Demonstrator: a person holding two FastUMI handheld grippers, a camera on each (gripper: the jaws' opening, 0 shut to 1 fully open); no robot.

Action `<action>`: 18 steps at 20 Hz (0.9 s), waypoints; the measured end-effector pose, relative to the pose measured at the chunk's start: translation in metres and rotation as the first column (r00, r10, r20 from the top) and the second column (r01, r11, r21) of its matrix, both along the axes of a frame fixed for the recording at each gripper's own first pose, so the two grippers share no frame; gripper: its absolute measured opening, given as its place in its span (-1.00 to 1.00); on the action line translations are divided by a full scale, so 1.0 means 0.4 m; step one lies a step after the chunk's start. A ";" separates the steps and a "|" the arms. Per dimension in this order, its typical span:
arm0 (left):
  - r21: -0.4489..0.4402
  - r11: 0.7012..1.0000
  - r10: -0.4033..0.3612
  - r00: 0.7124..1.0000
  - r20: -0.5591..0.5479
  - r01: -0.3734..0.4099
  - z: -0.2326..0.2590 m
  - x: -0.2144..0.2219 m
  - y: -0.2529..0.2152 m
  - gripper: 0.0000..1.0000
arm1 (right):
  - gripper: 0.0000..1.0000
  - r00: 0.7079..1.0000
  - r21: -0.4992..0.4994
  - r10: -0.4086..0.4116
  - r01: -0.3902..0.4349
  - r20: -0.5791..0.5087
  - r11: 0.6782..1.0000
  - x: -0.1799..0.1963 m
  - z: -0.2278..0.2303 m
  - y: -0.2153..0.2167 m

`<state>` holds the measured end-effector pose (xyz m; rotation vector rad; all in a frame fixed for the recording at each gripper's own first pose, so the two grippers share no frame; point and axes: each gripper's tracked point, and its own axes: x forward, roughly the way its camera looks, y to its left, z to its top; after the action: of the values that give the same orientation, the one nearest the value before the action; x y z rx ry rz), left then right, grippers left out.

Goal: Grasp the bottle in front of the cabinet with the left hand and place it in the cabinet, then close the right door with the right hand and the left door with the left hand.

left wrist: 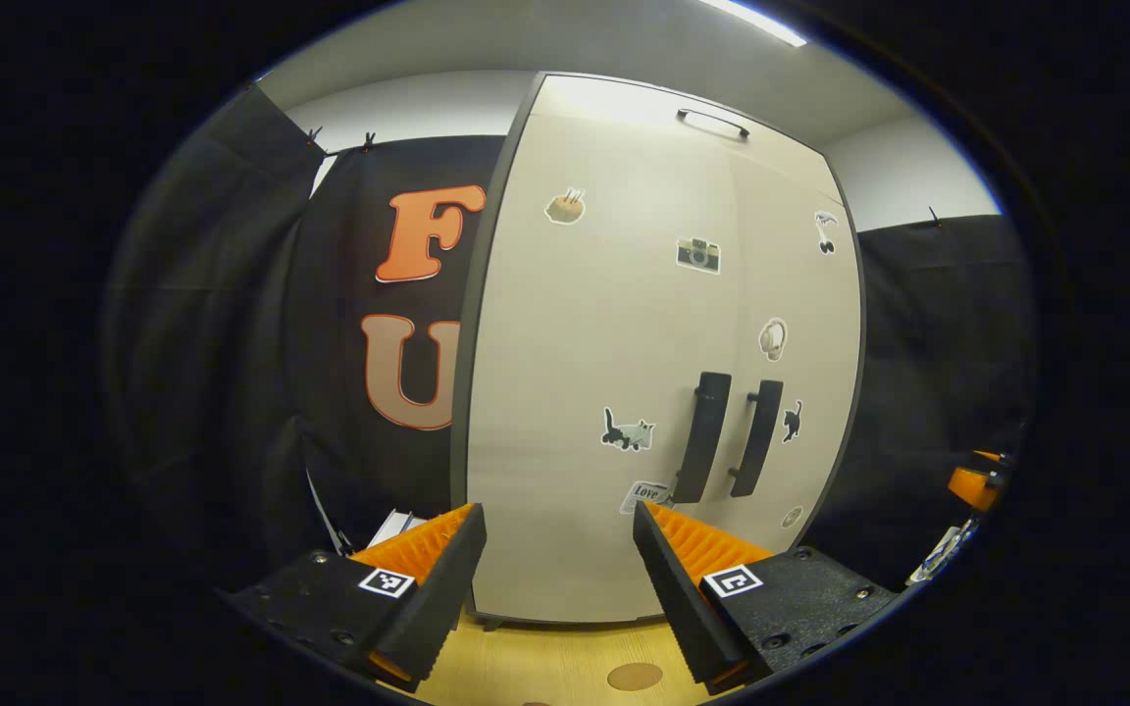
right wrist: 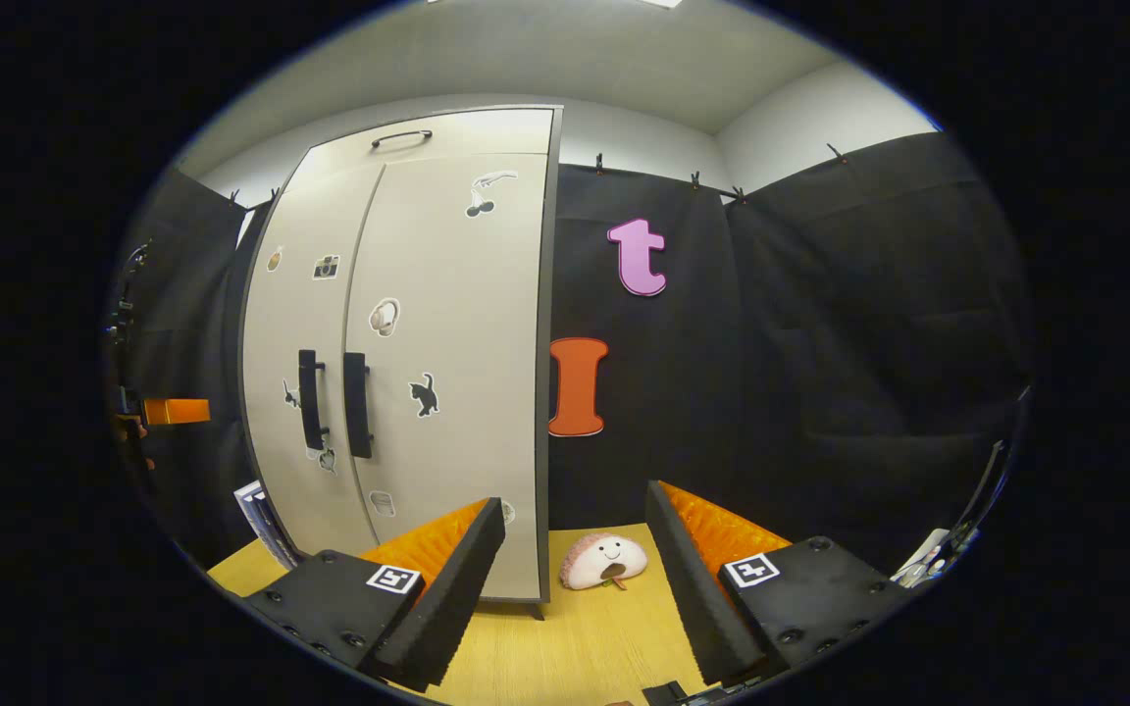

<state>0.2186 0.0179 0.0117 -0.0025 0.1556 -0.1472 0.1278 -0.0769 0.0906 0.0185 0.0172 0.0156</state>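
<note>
The cream cabinet [left wrist: 624,353] stands upright on the wooden table with both doors shut, its two dark handles [left wrist: 727,436] side by side. My left gripper [left wrist: 557,534] is open just in front of the left door, nothing between its fingers. In the right gripper view the same cabinet [right wrist: 408,373] is at the left with its handles [right wrist: 334,402] together. My right gripper [right wrist: 575,525] is open and empty, off the cabinet's right edge. The other gripper [right wrist: 173,412] shows far left in that view, and as an orange bit [left wrist: 977,485] at the left gripper view's far right.
A small pink-and-white plush toy [right wrist: 604,561] lies on the wooden table [right wrist: 575,647] beside the cabinet's right corner. Black cloth walls surround the booth. Some printed sheets [right wrist: 256,505] lean at the cabinet's left foot. A round brown mark [left wrist: 635,676] is on the tabletop.
</note>
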 end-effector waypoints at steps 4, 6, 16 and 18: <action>0.031 0.999 0.031 0.997 0.064 -0.033 0.103 -0.055 0.077 0.85 | 0.93 1.000 -0.008 0.008 -0.008 0.019 1.000 -0.015 0.026 0.006; 0.075 0.995 0.054 0.993 0.100 -0.062 0.151 -0.089 0.122 0.86 | 0.92 1.000 -0.013 0.012 -0.011 0.020 1.000 -0.016 0.032 0.009; 0.098 0.986 0.118 0.981 0.155 -0.135 0.288 -0.212 0.234 0.84 | 0.92 0.999 -0.014 0.035 -0.034 0.020 0.999 -0.011 0.047 0.028; 0.113 0.983 0.122 0.979 0.165 -0.142 0.300 -0.221 0.237 0.84 | 0.92 0.999 -0.018 0.036 -0.035 0.020 0.999 -0.014 0.051 0.026</action>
<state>0.1303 0.1129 0.1318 0.1225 0.0060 -0.0044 0.1223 -0.0667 0.1111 0.0000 -0.0027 0.0512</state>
